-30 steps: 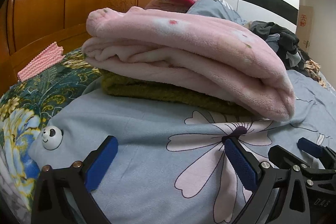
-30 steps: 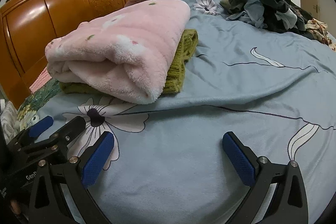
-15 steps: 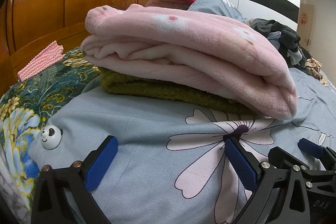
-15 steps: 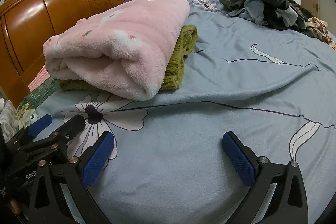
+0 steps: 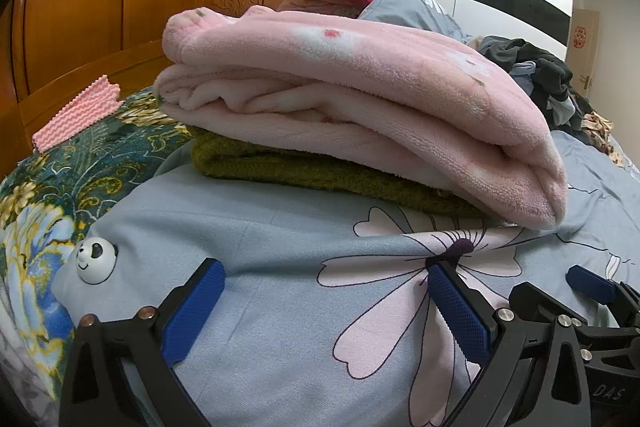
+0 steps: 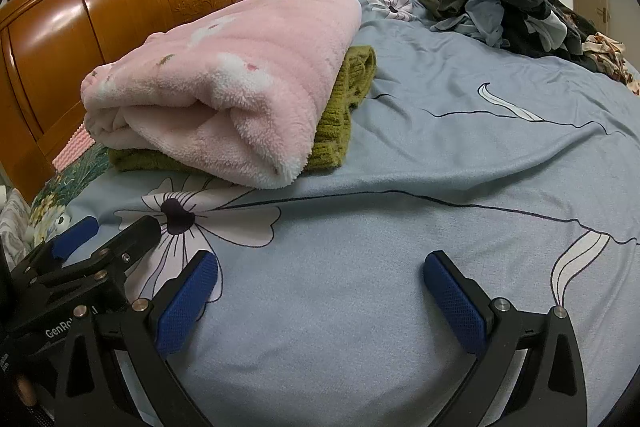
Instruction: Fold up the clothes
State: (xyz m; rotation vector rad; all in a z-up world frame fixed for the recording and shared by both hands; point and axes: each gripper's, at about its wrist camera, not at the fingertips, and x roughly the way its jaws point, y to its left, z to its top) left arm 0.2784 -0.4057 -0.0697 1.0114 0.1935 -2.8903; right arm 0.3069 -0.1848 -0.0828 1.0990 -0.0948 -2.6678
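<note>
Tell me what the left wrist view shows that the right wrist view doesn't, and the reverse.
Only the left wrist view: the panda-face button at the quilt corner.

Only the right wrist view: the whole unfolded pile of dark clothes, spread out on the blue quilt.

Both: the folded pink fleece stacked on the green knit, the wooden headboard, and both tools, left tool and right tool, open and empty.

Pink fleece garment point(image 5: 360, 75) with white spots, olive knit sweater point(image 6: 340, 115), grey-blue flowered bedsheet point(image 6: 440, 155)
</note>
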